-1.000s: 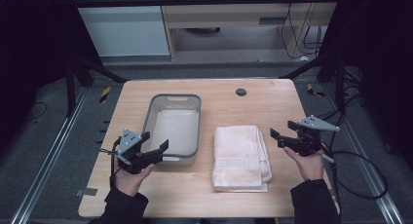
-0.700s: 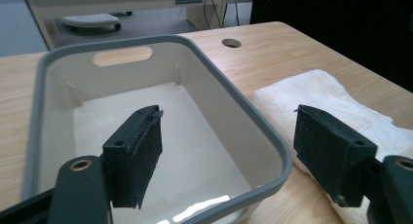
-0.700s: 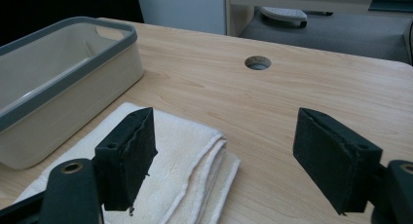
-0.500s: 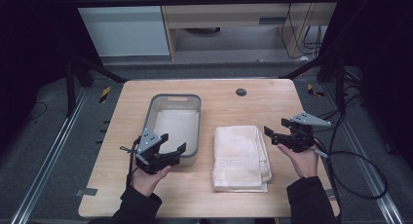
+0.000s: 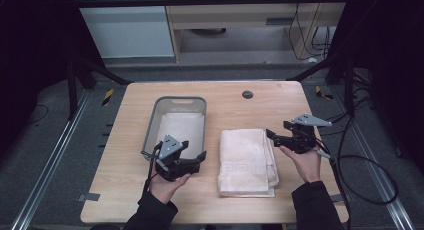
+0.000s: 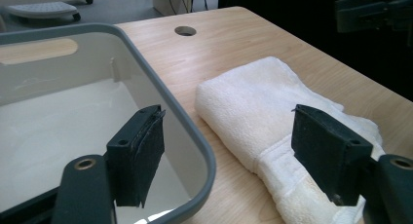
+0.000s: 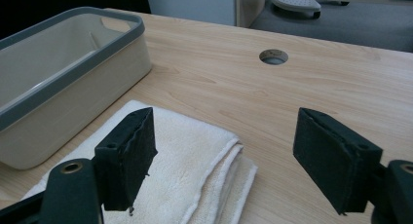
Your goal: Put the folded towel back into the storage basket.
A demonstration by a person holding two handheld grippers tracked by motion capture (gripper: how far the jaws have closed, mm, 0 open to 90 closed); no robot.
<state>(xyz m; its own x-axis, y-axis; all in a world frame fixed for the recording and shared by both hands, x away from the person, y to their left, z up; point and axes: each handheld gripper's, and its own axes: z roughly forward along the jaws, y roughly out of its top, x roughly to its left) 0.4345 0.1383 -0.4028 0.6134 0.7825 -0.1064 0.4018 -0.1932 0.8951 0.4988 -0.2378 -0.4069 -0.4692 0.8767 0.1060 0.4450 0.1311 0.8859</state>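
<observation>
The high view takes in the whole wooden surface (image 5: 125, 140): a grey-rimmed plastic bin (image 5: 176, 121) on its left half and a folded white towel (image 5: 247, 162) just right of it, apart from the bin. The left gripper view shows up close what the high view cannot, the bin's pale inner wall with a handle slot and the towel's rolled near edge. The right gripper view shows the towel's stacked layers at one corner and a round cable hole (image 7: 273, 56) farther off in the surface.

The left gripper (image 5: 192, 157) hovers at the bin's near right corner, jaws spread wide, one over the bin's inside and one over the towel, holding nothing. The right gripper (image 5: 276, 131) sits at the towel's far right corner, jaws also wide apart and empty, one above the towel and one above bare wood.

Beyond the surface lie a dark floor, metal rails and a pale cabinet.
</observation>
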